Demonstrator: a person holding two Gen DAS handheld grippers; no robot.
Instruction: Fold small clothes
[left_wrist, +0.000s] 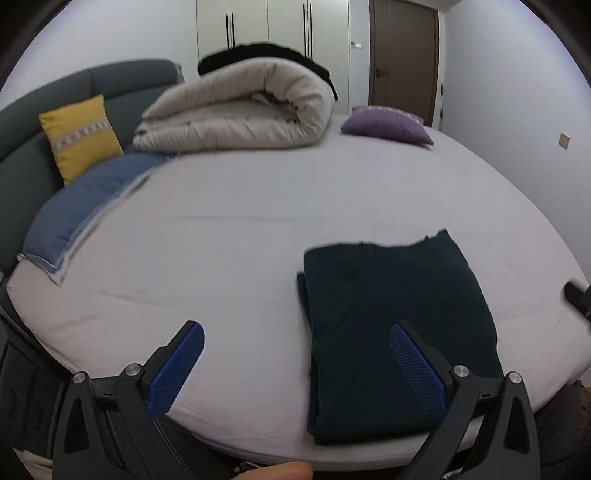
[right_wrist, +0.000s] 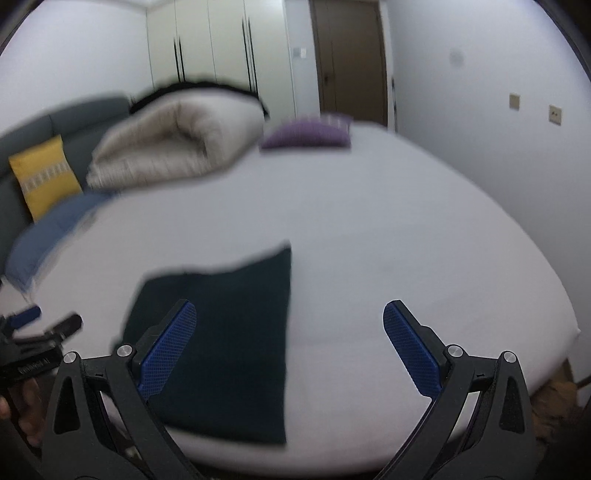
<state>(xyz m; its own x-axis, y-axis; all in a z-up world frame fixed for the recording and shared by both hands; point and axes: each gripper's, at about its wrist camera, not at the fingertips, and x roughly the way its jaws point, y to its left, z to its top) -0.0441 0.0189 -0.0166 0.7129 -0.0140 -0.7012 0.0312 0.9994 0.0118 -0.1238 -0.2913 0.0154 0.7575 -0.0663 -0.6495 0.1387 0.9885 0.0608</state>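
Bedroom setting: a wide bed with a pale sheet (left_wrist: 258, 229) serves as the work surface, backed by white wardrobe doors (left_wrist: 273, 26) and a brown door (left_wrist: 404, 55). At the far side lie a rolled beige duvet (left_wrist: 240, 110), a purple cushion (left_wrist: 386, 123), a yellow cushion (left_wrist: 79, 134) against the grey headboard (left_wrist: 110, 79), and a blue pillow (left_wrist: 81, 206). The task item, a dark garment (left_wrist: 391, 325), rests flat on the sheet near the front edge of the bed, already in a compact rectangular shape with a layered edge visible along its left side. The left gripper (left_wrist: 295, 365) is held above the front edge with its jaws wide apart and nothing between them; its right-hand finger overlaps the garment in the view, but contact cannot be confirmed. The right gripper (right_wrist: 290, 347) likewise has its jaws spread wide and empty, with the garment under its left-hand finger and bare sheet between the fingers; this view is blurred. Judgement: the garment appears to be at a late fold stage, with both tools released. If a further fold is required, the next move calls for each gripper to descend on a corner of one short edge, close on all layers together, and carry that edge evenly across so the stack does not skew.
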